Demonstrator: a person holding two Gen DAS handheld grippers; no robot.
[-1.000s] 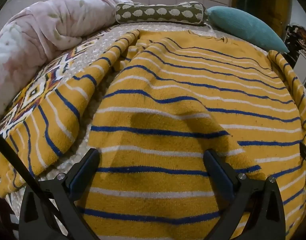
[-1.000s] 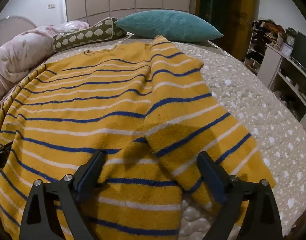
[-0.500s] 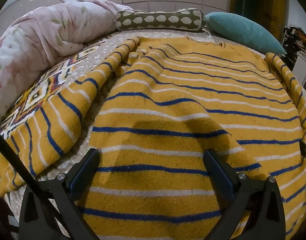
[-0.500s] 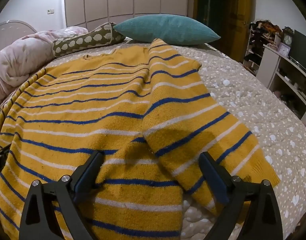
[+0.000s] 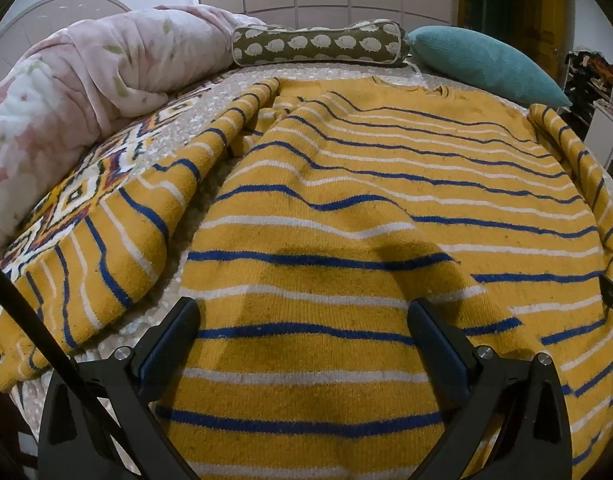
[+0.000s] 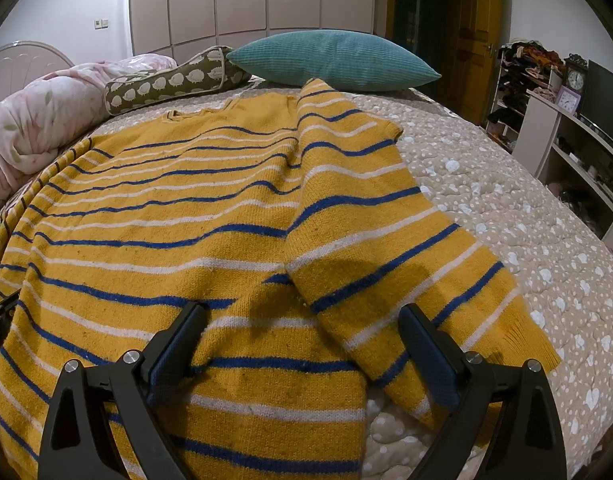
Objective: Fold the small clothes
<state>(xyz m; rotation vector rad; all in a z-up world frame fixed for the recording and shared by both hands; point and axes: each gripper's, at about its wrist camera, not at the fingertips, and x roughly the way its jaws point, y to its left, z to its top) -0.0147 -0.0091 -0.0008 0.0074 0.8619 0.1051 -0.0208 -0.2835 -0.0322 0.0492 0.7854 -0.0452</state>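
Yellow striped sweater point(image 5: 386, 208) lies flat on the bed cover point(image 6: 506, 208), neckline toward the teal pillow point(image 6: 334, 60). Left gripper point(image 5: 304, 328) spread wide above the lower body, grasping nothing. Right gripper point(image 6: 302, 328) likewise spread, over body and right sleeve point(image 6: 386, 248); contact with the knit probably none, hard to judge

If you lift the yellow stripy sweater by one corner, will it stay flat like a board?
Probably not. The yellow knitted sweater with blue and white stripes already wrinkles and drapes over the spotted beige quilt, so it should flop. Its thick knit looks grippy, not slippery. Its loose sleeve would likely dangle.
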